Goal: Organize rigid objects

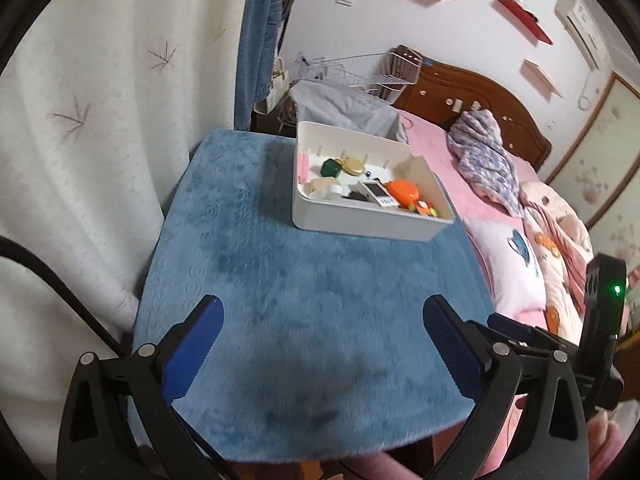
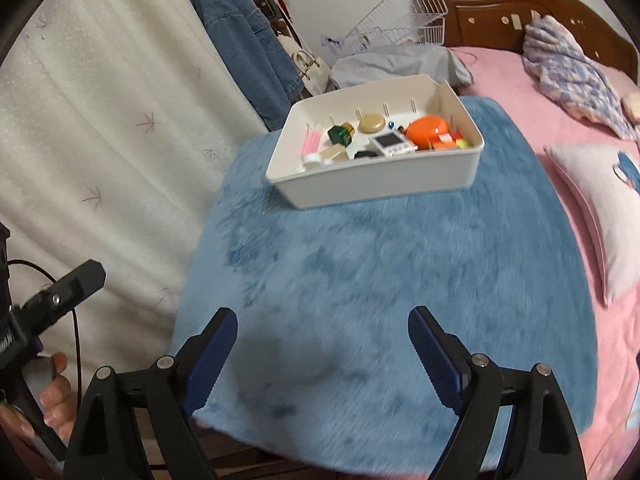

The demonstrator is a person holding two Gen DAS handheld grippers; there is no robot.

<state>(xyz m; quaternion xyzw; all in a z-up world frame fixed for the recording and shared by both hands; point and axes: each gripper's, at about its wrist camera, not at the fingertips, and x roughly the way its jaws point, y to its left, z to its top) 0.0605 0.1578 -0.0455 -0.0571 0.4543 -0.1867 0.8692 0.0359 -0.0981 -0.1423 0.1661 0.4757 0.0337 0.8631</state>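
A white plastic box point(image 1: 362, 226) point(image 2: 384, 184) stands at the far side of a blue plush mat point(image 1: 304, 308) point(image 2: 380, 280). Inside it lie an orange round case point(image 1: 403, 191) point(image 2: 430, 130), a white small device with a screen point(image 1: 376, 192) point(image 2: 390, 145), a green bottle point(image 1: 331, 168) point(image 2: 341, 133), a gold lid point(image 1: 352, 165) point(image 2: 371, 123), a colour cube point(image 1: 426, 209) point(image 2: 448, 140) and pink sticks point(image 1: 303, 166) point(image 2: 311, 142). My left gripper point(image 1: 322, 308) is open over the bare near mat, nothing between its fingers. My right gripper point(image 2: 322, 320) is open likewise, well short of the box.
A white curtain point(image 1: 100, 120) hangs to the left of the mat. A pink bed point(image 2: 540, 120) with a pillow point(image 2: 604, 212) and crumpled blankets lies to the right. A denim jacket point(image 2: 248, 40) and wire racks stand behind the box. A hand point(image 2: 56, 396) holds the other gripper at the lower left.
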